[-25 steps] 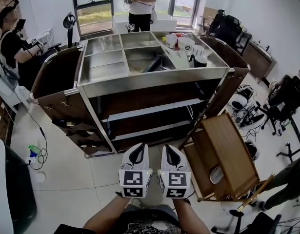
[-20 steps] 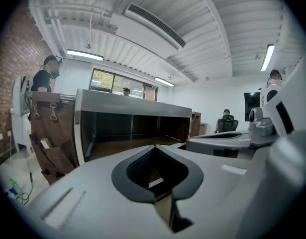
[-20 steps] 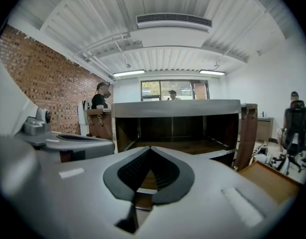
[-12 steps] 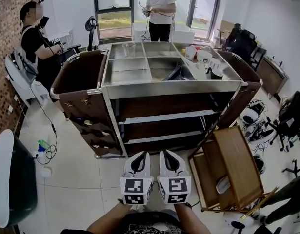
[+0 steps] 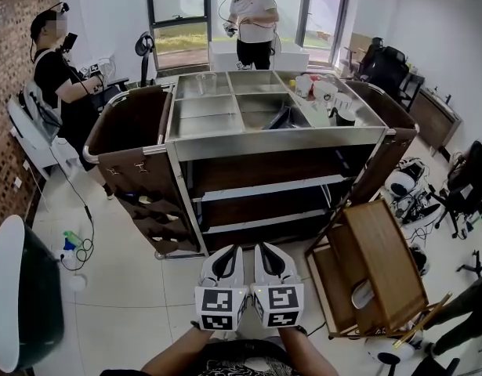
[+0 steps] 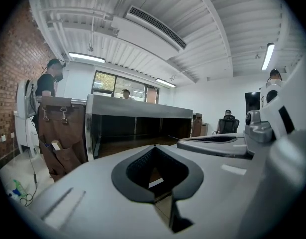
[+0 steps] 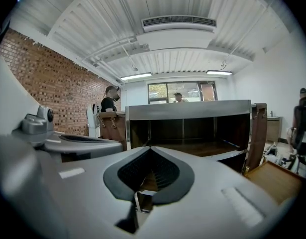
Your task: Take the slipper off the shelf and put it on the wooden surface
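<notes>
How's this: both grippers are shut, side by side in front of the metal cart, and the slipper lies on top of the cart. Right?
Not quite: the head view shows the slipper on a lower shelf of the wooden rack at right, not on the cart. The rest holds.

The head view looks steeply down on the steel-topped brown service cart (image 5: pixel 276 138), the white left tool (image 5: pixel 226 251) and right tool (image 5: pixel 266 249) close below. Both gripper views sit low, facing about level at that cart's open shelves, seemingly fairly near.
</notes>
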The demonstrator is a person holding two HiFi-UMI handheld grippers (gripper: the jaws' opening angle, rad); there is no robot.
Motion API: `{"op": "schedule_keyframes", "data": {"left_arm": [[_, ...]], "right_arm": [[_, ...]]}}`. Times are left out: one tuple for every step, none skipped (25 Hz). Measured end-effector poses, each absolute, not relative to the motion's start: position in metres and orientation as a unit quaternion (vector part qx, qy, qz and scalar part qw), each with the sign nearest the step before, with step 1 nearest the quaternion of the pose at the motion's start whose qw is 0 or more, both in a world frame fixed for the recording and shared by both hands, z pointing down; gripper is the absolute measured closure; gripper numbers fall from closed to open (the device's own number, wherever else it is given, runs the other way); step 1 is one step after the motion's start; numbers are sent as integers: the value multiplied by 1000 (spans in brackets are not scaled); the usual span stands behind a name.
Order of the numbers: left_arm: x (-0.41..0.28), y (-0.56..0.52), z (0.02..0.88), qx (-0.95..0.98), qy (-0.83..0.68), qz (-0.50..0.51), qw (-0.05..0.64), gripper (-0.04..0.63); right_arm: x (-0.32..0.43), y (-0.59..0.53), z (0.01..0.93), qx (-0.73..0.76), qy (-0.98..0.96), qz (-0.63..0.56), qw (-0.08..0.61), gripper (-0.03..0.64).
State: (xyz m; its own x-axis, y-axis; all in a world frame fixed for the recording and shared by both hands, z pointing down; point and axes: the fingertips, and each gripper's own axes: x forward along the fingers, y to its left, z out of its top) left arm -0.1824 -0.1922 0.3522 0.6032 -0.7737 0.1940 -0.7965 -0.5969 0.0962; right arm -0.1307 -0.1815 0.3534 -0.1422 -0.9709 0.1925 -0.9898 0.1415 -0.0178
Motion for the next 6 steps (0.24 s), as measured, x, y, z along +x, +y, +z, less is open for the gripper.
{"op": "schedule_keyframes", "data": {"left_arm": [[-182,-192,351,892,-440,65,86,591],[-183,-192,351,892,-439,65,85,591],[-183,-192,350,892,-439,64,85,591],[-184,-192,351,892,-438,64,84,591],[-185,-192,351,893,-438,64,85,591],[-185,-192,351,893,-438,64,85,591]], "right_arm": [[-131,-182,352,652,-752,69,66,617],[-131,-182,352,652,-752,69,66,617],[-131,-182,352,653,-751,70,66,617],[-131,-182,353,654,-751,71,66,617],[-131,-182,354,654,-750,72,67,617],[-131,-182,355,655,-749,73,67,617]]}}
